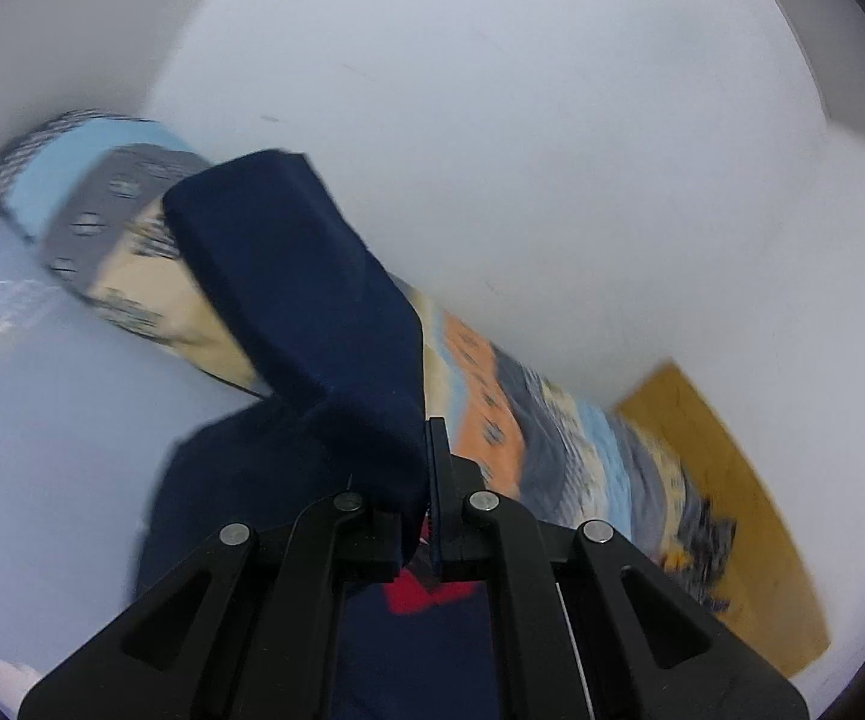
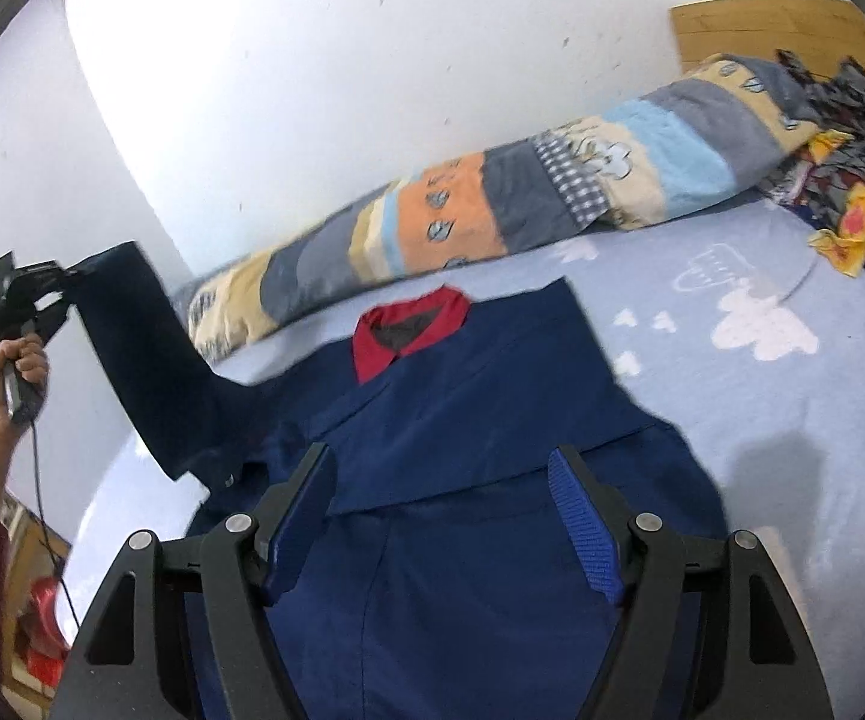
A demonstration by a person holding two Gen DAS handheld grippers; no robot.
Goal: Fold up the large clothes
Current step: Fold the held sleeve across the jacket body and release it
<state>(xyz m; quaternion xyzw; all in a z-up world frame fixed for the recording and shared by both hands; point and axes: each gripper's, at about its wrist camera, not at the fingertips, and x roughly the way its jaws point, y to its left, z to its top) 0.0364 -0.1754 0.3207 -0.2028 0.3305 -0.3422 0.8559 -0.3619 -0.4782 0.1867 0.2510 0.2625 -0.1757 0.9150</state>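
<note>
A navy jacket (image 2: 480, 438) with a red collar (image 2: 408, 330) lies spread on a light blue bedsheet (image 2: 762, 420). My left gripper (image 1: 426, 480) is shut on the end of its left sleeve (image 1: 306, 300), which stands up over the jaws. In the right wrist view the same left gripper (image 2: 66, 282) shows at far left, held by a hand (image 2: 15, 372), with the sleeve (image 2: 150, 372) lifted taut off the bed. My right gripper (image 2: 441, 516) hovers open above the jacket's body, its blue pads (image 2: 582, 528) wide apart and touching nothing.
A rolled patchwork quilt (image 2: 492, 204) lies along the white wall (image 2: 342, 60) behind the jacket. A heap of patterned clothes (image 2: 846, 180) sits at the right, by a wooden headboard (image 2: 762, 24). The bed's left edge drops to a floor with red items (image 2: 42, 606).
</note>
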